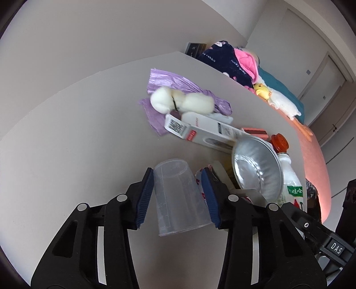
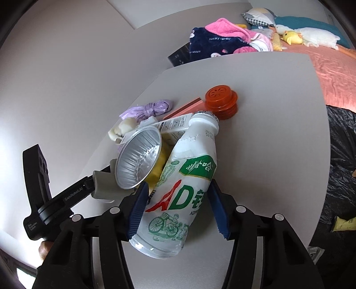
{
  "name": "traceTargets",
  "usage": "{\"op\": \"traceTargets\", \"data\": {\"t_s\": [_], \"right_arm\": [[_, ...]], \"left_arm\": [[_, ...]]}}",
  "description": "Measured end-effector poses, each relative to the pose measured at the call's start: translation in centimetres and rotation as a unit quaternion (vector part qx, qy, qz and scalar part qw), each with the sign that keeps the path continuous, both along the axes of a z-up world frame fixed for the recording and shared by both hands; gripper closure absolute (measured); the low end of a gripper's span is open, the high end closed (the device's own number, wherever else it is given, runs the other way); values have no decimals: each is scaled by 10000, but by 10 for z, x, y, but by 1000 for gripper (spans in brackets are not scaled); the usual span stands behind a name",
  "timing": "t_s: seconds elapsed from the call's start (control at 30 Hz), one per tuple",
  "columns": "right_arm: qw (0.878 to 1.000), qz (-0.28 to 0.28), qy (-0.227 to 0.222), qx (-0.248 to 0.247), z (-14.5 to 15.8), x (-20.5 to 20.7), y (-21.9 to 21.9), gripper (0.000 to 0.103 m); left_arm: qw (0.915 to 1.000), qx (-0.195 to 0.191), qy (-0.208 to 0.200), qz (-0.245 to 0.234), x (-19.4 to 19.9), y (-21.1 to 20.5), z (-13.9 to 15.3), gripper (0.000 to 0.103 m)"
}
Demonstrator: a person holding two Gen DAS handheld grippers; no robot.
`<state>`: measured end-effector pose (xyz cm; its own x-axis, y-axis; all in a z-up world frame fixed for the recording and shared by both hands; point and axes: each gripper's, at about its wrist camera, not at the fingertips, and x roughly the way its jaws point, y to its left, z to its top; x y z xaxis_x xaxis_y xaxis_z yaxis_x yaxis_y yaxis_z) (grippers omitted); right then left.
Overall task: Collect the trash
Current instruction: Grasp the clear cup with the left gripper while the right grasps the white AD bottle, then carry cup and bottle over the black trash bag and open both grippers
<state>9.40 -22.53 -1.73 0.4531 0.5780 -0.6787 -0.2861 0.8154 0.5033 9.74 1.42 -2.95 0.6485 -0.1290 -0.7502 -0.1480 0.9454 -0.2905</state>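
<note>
Your left gripper [image 1: 178,195] clamps an empty clear cup [image 1: 178,200]; your right gripper [image 2: 178,206] clamps a white bottle [image 2: 180,189]. An empty foil bowl [image 2: 139,160] crowds beside it.

Bedroom in a home. A bed [image 2: 333,66] with a salmon sheet stands just beyond the grey table [image 2: 267,133]; on the bed lie plush toys [image 2: 311,36], a pillow [image 2: 259,15] and heaped clothes [image 2: 222,37].
</note>
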Motion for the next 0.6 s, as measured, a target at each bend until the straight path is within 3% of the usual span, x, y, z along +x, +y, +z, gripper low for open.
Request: {"op": "traceTargets", "data": {"t_s": [0.2, 0.6], "right_arm": [[9980, 160, -523, -330, 18, -16, 10, 74], [9969, -56, -746, -242, 39, -18, -7, 75]], "left_arm": [[9999, -59, -37, 119, -5, 7, 3, 67], [9990, -288, -306, 164, -17, 16, 26, 67]]}}
